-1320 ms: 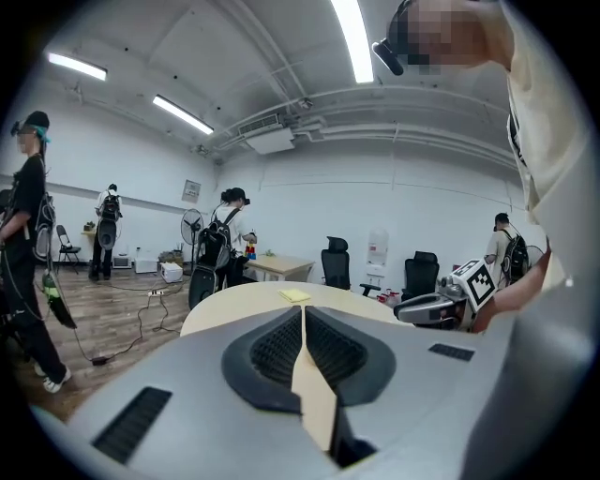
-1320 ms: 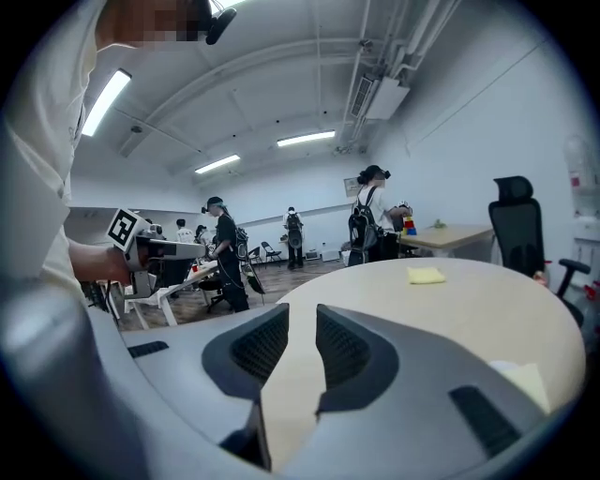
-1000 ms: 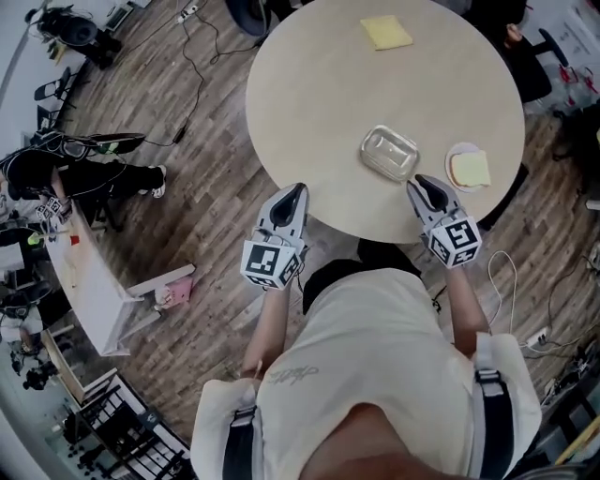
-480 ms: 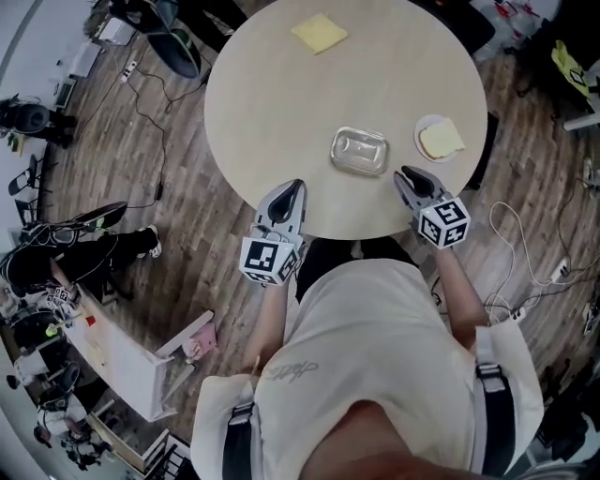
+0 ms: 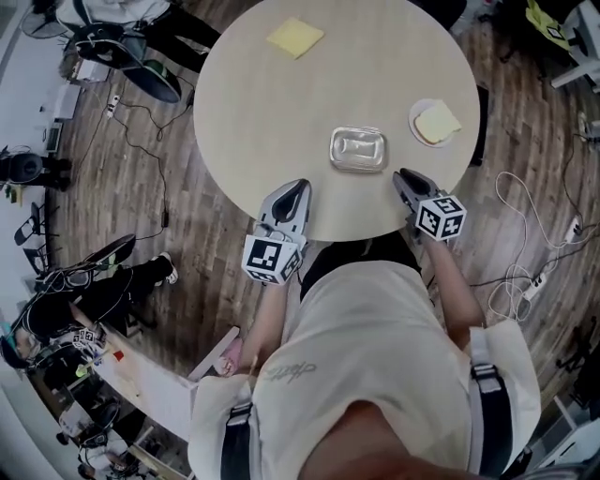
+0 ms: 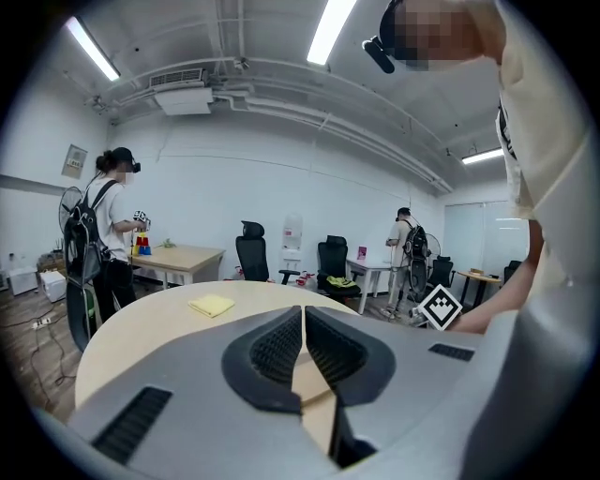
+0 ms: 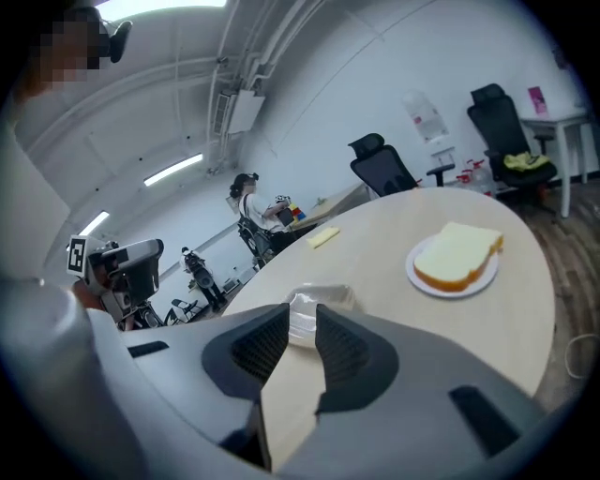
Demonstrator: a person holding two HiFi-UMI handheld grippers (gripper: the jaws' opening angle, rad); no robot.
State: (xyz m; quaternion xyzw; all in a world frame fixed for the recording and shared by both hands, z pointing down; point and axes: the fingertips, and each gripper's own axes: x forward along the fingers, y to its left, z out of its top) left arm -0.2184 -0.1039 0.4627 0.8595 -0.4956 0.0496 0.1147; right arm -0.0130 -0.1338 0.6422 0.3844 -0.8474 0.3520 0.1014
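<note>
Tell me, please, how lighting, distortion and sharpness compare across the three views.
Head view: even light, mild barrel bend, dark corners; the clear container glints faintly on the table. Left gripper view: strong fisheye, black rim, ceiling strip light blown out. Right gripper view: same curvature, walls bow, yet the bread slice reads sharp.

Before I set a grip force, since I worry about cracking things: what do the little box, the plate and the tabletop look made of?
Box: clear and glossy, likely thin plastic; the beige beneath shows through and its rim glints.
Plate: white and smooth, ceramic or plastic; the look leaves that open.
Tabletop: matt pale beige, probably laminate over board; no grain shows.
</note>
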